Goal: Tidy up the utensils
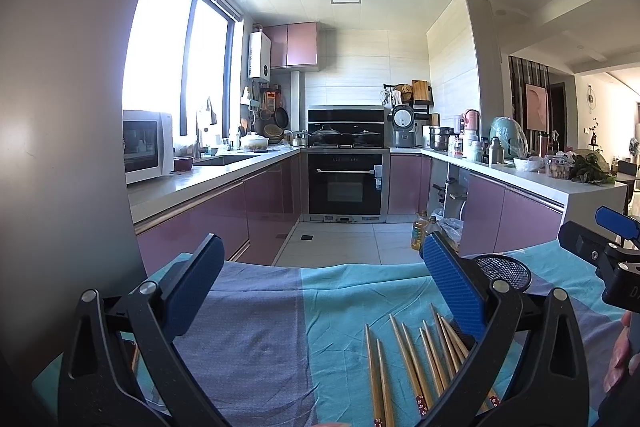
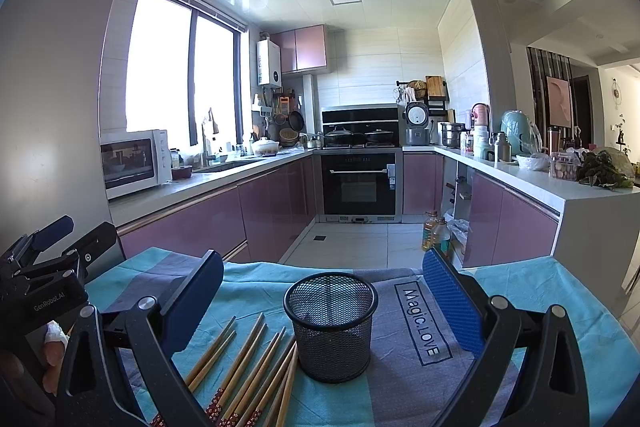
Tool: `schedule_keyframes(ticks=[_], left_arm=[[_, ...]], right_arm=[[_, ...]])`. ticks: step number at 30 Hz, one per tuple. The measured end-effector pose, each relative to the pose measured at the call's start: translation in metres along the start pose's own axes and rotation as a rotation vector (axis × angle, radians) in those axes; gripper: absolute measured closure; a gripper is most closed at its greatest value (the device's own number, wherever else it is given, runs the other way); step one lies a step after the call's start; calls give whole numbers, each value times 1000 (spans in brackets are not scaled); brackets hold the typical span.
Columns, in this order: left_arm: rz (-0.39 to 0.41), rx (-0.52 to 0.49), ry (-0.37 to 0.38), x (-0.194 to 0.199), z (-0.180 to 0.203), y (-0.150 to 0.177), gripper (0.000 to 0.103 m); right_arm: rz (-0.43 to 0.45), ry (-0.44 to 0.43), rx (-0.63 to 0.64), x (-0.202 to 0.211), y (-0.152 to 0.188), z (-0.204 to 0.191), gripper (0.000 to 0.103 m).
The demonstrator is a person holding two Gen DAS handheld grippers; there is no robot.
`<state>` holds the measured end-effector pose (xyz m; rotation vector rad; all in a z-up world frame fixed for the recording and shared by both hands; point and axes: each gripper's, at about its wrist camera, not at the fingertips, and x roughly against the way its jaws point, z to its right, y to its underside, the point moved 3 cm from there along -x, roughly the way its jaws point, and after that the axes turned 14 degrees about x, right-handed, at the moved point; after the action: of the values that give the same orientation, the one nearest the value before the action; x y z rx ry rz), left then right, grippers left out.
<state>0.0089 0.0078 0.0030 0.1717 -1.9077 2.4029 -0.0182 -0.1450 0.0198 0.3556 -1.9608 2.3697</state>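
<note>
Several wooden chopsticks [image 2: 248, 367] with red patterned ends lie fanned on the teal and grey cloth [image 2: 400, 387], just left of an upright black mesh cup [image 2: 331, 323]. My right gripper [image 2: 322, 301] is open and hovers with the cup between its fingers' line, touching nothing. In the left wrist view the chopsticks [image 1: 416, 363] lie low right, partly under the right finger, and the mesh cup [image 1: 505, 271] peeks out behind it. My left gripper [image 1: 320, 291] is open over bare cloth [image 1: 256, 339], left of the chopsticks.
The other gripper [image 1: 608, 255] and a hand show at the right edge of the left wrist view. Beyond the table's far edge lie a tiled floor, purple cabinets, an oven [image 2: 360, 183], oil bottles [image 2: 434, 233] and crowded counters.
</note>
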Motion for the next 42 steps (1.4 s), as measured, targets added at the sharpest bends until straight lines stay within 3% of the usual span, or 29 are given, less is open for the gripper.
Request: schedule_keyframes(ticks=[25,30,34,36,38,40,42], left_arm=[[-40,-16,9,-9,2,2,5],[-81,-21,17,-15,1,7,5],[-162,-55,35,-28,-1,18,5],[-228,-80,50,-37,0,26,5],[-302,-109,54,-48,0,38,5],[-368,-141,61,-59,0,50,5],[-429,-162,69,-69,-1,62,8]], right_arm=[[-25,-30,-8,-4,1,1,6],[-78,-90,0,-10,8,-4,6],[-209,-189,15,-27,28,-14,7],[-307,-231,24,-41,44,-20,13],[-394,-268,14,-53,60,-26,25],[-468,-299,-1,-64,74,-30,43],[-506,-316,-11,-70,82,-34,50]])
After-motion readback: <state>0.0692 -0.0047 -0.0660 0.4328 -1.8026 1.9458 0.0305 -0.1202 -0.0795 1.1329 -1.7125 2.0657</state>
